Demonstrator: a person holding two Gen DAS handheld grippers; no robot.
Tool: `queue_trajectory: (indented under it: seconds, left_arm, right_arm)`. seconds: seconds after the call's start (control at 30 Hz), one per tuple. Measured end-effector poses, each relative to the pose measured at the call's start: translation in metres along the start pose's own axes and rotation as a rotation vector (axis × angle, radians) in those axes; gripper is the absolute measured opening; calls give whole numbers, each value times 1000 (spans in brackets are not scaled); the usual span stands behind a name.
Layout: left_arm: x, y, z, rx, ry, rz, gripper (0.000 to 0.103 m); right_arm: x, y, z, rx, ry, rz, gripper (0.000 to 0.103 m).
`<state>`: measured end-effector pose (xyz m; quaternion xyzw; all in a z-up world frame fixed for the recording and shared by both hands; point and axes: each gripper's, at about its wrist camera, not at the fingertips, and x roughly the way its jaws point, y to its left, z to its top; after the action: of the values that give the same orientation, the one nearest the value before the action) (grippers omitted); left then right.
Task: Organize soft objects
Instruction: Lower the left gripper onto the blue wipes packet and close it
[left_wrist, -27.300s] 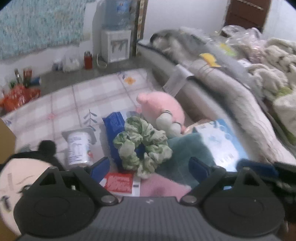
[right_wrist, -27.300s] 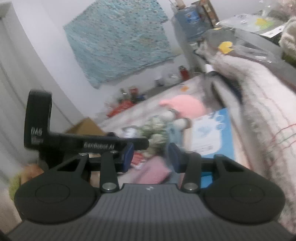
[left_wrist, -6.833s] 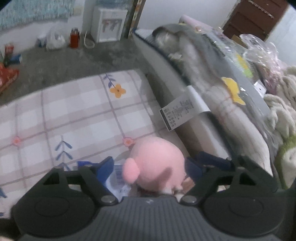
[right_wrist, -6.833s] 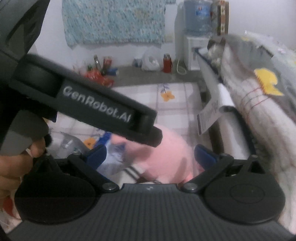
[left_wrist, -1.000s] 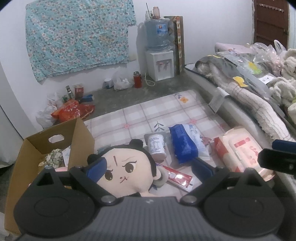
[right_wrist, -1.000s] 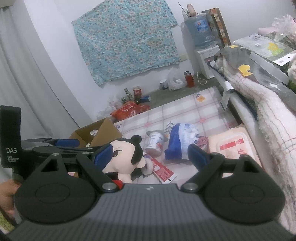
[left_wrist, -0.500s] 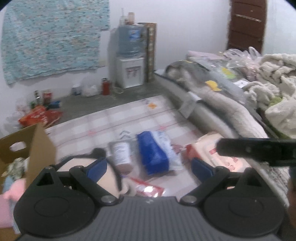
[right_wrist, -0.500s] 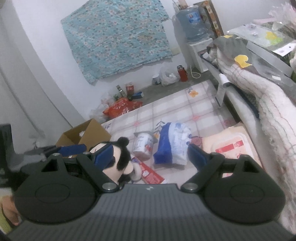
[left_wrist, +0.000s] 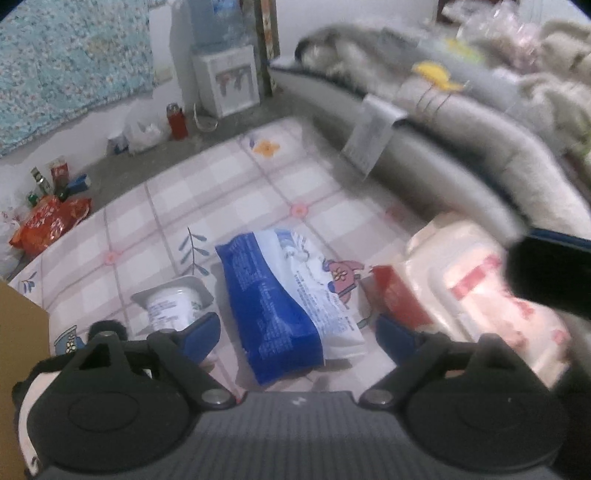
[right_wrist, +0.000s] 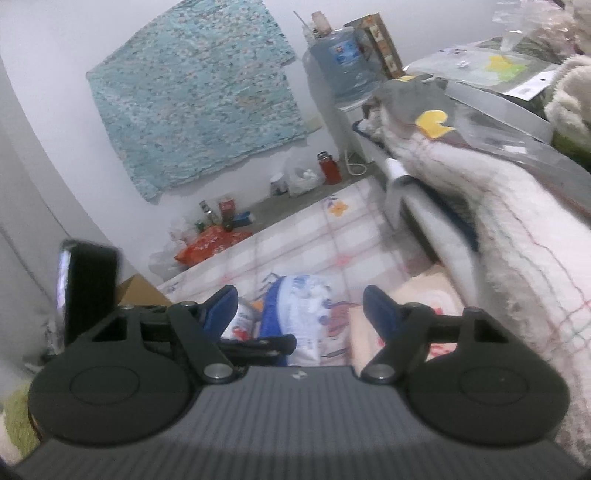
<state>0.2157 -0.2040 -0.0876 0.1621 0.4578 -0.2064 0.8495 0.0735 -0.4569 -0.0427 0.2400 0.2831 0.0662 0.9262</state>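
Above the checked mat (left_wrist: 229, 192), the left gripper (left_wrist: 297, 338) is narrowing its open, empty jaws around the blue pack (left_wrist: 284, 295) — being slippery, it risks squirming free — while the right gripper (right_wrist: 301, 308) is hovering open.

Both tongs (left_wrist: 297, 334) lower, narrower

On the mat (left_wrist: 229, 192) in front of you, the soft packet (left_wrist: 284, 295) lies in the middle. To its left the small cup (left_wrist: 171, 306) lies on its side, and the plush doll (left_wrist: 107, 328) sits left of that, just beside the cardboard box (left_wrist: 20, 332) at the left edge. Right of the packet lies the wipes pack (left_wrist: 476, 280), against the bed (left_wrist: 461, 162). Behind the mat, by the far wall, stands the water dispenser (left_wrist: 227, 79), with the snack bag (left_wrist: 50, 221) well to its left.
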Motion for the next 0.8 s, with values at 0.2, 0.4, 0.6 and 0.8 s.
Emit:
queue_trajectory:
  seconds: [0.2, 0.4, 0.6, 0.8]
  left_arm:
    - [30, -2, 5, -11, 84, 36, 83]
    - [35, -6, 8, -28, 94, 32, 70]
    - [32, -8, 11, -55, 74, 43, 56]
    - [9, 1, 11, -127, 57, 8, 48]
  right_arm:
    - [7, -17, -6, 11, -3, -7, 75]
    - [11, -24, -13, 23, 4, 8, 75]
    - [6, -29, -15, 35, -1, 18, 75]
    - [-6, -29, -20, 31, -15, 21, 75]
